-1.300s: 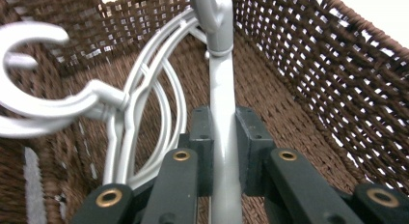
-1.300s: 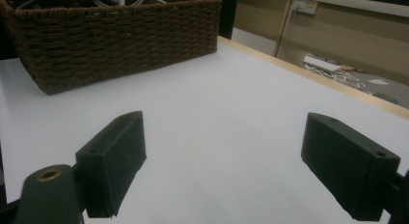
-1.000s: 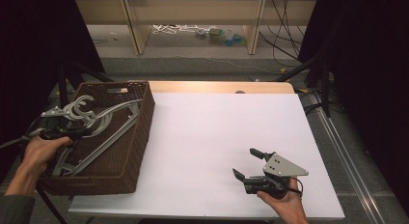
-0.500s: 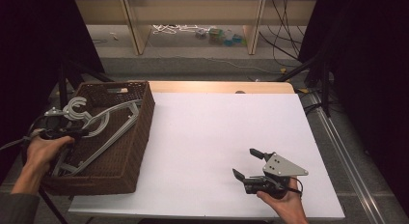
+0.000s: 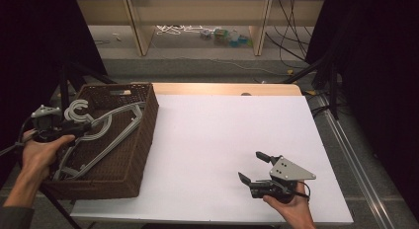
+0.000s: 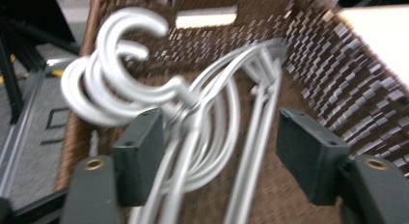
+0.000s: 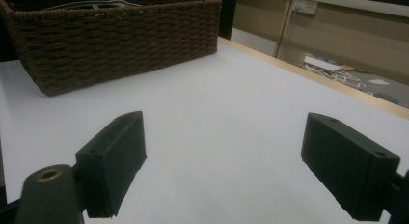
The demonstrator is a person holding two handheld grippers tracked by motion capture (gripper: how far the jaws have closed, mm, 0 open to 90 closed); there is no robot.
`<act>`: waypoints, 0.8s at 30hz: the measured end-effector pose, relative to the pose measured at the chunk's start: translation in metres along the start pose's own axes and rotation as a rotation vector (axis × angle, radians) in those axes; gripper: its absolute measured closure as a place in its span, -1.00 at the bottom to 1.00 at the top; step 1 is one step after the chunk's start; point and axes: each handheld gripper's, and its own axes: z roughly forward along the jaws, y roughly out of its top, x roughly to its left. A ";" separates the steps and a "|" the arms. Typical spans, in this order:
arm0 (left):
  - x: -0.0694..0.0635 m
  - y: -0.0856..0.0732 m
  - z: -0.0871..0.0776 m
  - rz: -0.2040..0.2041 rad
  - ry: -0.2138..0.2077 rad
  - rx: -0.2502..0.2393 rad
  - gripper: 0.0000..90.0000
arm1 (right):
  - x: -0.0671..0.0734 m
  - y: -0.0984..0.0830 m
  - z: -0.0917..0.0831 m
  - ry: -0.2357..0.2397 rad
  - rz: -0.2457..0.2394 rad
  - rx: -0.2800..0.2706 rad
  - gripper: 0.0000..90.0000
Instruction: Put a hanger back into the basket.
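Several grey plastic hangers [image 5: 106,128] lie in a heap in a brown wicker basket [image 5: 148,120] at the table's left end, their hooks [image 6: 120,60] bunched at the far left. My left gripper [image 5: 85,125] hovers over them. Its jaws have just been opening and now stand apart, with the hanger necks [image 6: 193,108] running between them, close to the left pad and well clear of the right one. My right gripper [image 5: 251,166] rests open near the table's front right, with nothing between its fingers [image 7: 118,156].
The white table top [image 5: 227,135] stretches from the basket [image 7: 120,35] to the right edge. A wooden strip [image 5: 222,89] borders its far side. Dark stands and cables flank the table, and a shelf unit stands behind it.
My left gripper has let go of the hanger necks and lifted slightly, drawing back to the left. The hangers stay in the basket. The right hand has not moved.
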 end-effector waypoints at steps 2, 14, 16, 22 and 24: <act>-0.007 0.002 -0.004 -0.017 -0.013 -0.030 -0.37 | 0.000 0.000 0.000 -0.001 0.002 -0.002 -0.63; -0.057 0.007 -0.024 -0.036 -0.138 -0.155 -0.57 | 0.000 0.001 0.000 0.001 0.003 0.000 -0.63; -0.065 0.008 -0.026 -0.033 -0.156 -0.175 -0.57 | 0.000 0.001 -0.001 0.003 0.007 0.002 -0.63; -0.090 0.007 -0.029 -0.017 -0.208 -0.219 -0.57 | 0.000 0.001 0.000 0.010 0.010 -0.001 -0.63; -0.098 0.006 -0.029 -0.011 -0.226 -0.226 -0.57 | 0.000 0.000 0.001 0.017 0.017 -0.007 -0.63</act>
